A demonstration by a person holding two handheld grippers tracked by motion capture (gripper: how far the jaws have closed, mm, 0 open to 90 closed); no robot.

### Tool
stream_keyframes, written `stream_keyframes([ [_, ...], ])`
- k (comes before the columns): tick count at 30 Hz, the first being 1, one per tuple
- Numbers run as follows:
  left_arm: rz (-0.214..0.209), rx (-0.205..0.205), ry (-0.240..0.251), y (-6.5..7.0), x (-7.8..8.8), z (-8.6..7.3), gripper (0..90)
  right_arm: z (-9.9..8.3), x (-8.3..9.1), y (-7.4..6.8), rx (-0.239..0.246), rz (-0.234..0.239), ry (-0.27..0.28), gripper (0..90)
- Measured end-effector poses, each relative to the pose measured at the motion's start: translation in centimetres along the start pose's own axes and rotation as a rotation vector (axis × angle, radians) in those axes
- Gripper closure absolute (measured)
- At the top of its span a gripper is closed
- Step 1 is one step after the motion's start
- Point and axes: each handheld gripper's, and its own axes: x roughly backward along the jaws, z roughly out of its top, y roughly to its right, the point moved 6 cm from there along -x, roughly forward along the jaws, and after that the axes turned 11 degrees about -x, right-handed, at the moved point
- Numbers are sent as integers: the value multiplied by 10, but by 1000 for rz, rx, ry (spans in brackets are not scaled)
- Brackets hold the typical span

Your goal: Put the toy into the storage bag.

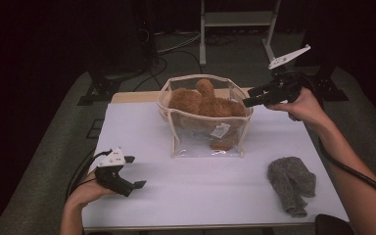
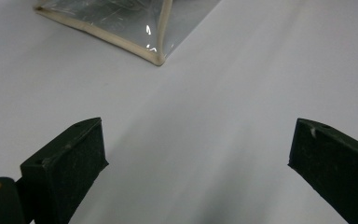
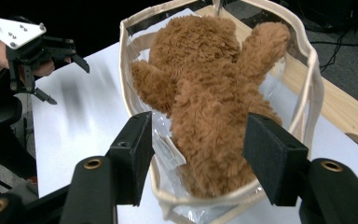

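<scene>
White table [image 1: 191, 186] carries a clear bag [image 1: 203, 142] in which a brown plush bear [image 1: 205, 105] is stood. Just beside the bag's right rim the right hand-held gripper [image 1: 247, 102] is held, jaws spread, nothing pinched. Well apart, the left hand-held gripper [image 1: 134, 171] is held spread.

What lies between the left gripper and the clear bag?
In the high view, bare white tabletop separates the left gripper from the clear bag.

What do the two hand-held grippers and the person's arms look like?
Both the left hand-held gripper and the right hand-held gripper are black, with two flat-padded jaws, a pale three-cornered plate on top and a trailing black cable. The forearms are bare, no sleeves showing.
</scene>
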Motion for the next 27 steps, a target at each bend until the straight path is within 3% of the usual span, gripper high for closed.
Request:
stream_keyframes([
  [8,2,-2,5,0,1,1,31,-13,10,4,-18,1,17,406],
  [27,2,6,-5,1,-2,1,31,-68,28,30,-122,-23,28,394],
])
